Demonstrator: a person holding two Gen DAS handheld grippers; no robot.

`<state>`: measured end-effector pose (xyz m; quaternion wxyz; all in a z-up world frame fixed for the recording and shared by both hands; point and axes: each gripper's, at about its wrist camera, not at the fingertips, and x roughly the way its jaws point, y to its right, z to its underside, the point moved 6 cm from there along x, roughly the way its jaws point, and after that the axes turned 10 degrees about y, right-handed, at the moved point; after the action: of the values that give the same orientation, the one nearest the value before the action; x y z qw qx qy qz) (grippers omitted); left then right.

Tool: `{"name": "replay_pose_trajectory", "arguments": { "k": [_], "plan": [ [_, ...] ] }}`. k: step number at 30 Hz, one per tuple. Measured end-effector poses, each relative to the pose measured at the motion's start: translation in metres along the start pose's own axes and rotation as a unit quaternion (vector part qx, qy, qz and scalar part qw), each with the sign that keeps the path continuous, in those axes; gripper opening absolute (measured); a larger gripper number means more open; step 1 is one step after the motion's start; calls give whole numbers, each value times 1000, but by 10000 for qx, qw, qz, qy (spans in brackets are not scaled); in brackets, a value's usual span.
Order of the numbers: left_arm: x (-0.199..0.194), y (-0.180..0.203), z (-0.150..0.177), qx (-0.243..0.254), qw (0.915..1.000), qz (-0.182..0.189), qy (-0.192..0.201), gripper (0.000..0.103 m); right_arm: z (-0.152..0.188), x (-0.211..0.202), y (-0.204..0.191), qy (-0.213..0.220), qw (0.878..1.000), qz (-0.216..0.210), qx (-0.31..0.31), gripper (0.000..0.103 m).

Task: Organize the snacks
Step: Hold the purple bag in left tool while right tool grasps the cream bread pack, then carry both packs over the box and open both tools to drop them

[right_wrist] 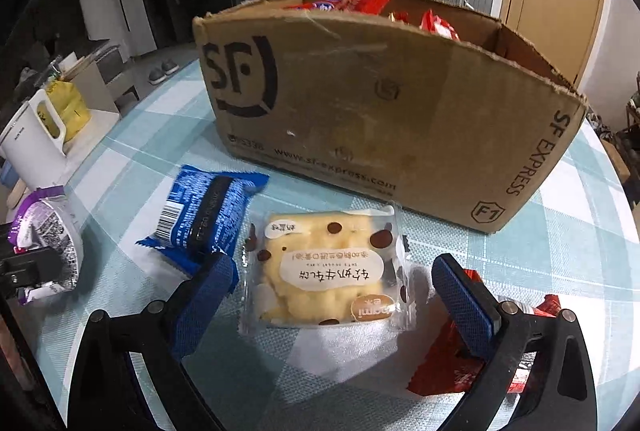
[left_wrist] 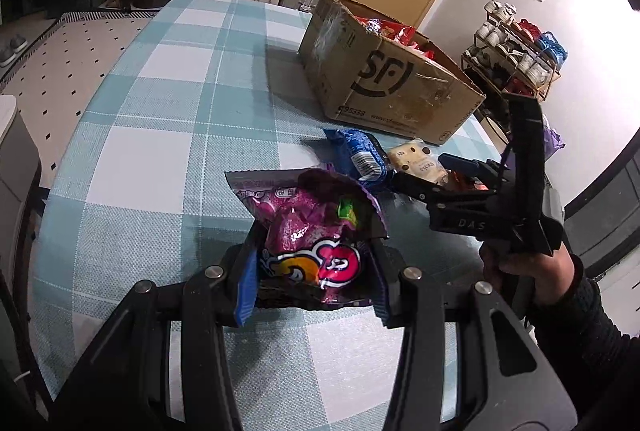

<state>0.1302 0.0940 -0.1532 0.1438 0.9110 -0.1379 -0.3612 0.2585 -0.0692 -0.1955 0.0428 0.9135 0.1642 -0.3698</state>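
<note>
The right claw [right_wrist: 332,295] hung wide open straddling the yellow cake pack [right_wrist: 324,271], while the left claw [left_wrist: 316,271] gripped the purple snack bag [left_wrist: 308,231].

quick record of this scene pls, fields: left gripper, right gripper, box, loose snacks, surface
left gripper: shut on the purple snack bag
right gripper: open, jaws either side of the yellow biscuit pack, pads not touching it
box: open cardboard box at the back, red packets inside
loose snacks: blue packet left of the biscuit pack, red packet under the right finger
surface: checked tablecloth
</note>
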Motion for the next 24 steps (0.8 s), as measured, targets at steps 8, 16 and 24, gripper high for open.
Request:
{"name": "replay_pose_trajectory", "arguments": {
  "k": [8, 16, 24],
  "plan": [
    [-3, 2, 0, -17, 10000, -21, 5, 42, 4, 3, -5, -107, 9998, -70, -156, 84],
    [-14, 9, 1, 23, 10000, -23, 82, 42, 10, -9, -10, -20, 9998, -153, -124, 58],
    [-24, 22, -1, 126, 9998, -31, 170, 42, 11, -41, -5, 327, 9980, -457, 293, 58]
  ]
}}
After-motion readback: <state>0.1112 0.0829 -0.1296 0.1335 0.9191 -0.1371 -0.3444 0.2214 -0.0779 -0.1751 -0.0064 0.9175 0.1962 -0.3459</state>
